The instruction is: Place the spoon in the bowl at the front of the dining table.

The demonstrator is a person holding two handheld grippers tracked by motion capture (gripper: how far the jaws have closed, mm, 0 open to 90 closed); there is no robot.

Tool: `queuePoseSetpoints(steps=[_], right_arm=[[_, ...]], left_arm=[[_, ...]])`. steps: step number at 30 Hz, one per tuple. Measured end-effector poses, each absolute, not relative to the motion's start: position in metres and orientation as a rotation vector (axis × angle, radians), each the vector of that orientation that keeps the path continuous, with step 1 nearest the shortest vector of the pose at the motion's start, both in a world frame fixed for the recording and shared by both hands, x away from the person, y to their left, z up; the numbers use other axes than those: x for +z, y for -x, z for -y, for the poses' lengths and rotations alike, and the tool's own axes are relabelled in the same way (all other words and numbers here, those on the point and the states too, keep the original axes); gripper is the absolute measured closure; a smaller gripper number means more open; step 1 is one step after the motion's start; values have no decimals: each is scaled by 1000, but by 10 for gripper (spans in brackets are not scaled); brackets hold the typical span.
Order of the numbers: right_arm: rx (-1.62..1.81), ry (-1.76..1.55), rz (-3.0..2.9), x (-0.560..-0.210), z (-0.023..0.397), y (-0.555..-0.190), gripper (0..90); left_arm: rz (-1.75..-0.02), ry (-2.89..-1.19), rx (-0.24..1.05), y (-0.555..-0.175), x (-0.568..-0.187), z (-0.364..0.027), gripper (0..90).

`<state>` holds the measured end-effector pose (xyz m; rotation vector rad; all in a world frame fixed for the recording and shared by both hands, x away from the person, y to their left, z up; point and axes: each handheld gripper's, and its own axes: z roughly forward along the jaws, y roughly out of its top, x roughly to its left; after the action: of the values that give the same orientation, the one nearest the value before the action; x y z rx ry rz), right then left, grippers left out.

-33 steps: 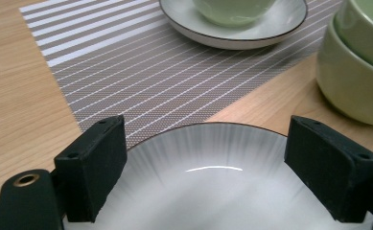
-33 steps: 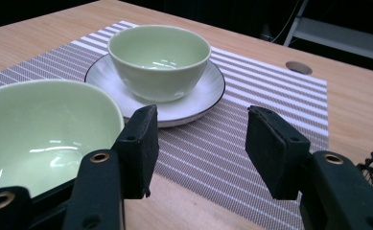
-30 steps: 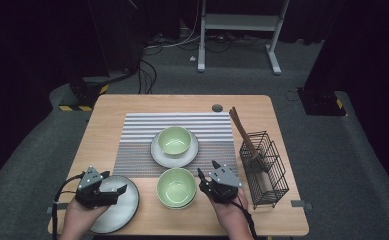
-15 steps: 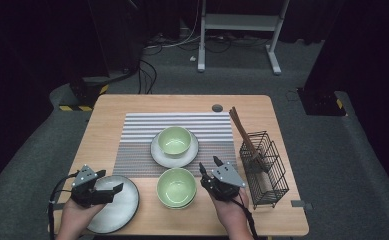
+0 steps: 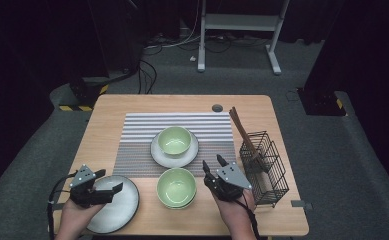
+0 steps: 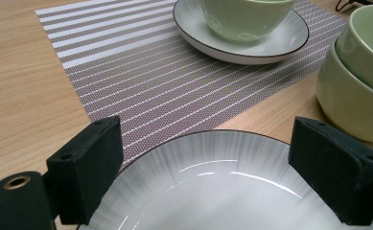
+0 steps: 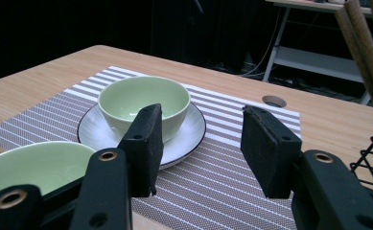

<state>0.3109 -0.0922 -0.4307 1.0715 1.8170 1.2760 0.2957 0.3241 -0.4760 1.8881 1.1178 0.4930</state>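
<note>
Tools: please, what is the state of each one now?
Left tool: open over the plate, holding nothing.
Right tool: open, nothing between its jaws, which just closed a little.

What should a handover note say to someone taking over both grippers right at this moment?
Left gripper: open, jaws spread over the near-left grey plate, not pressing on it.
Right gripper: open, nothing between the jaws, which have just been closing a little; it sits right of the stacked green bowls.
Things: one green bowl sits on a plate on the striped mat; the stacked bowls stand on bare wood in front of the mat; wooden sticks lean in the wire rack at right.
Done: one bowl-on-plate setting.
Left, probably: move the grey plate onto the mat and put a bowl from the stack on it.
</note>
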Motion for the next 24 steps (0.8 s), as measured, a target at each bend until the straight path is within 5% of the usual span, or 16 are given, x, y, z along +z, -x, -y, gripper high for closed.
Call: queuePoseSetpoints(steps=[24], right_arm=[[1292,-1069,-1738,-394,108,-297,516]], left_arm=[[-1106,-1895,494,-296,-476,-326,124]])
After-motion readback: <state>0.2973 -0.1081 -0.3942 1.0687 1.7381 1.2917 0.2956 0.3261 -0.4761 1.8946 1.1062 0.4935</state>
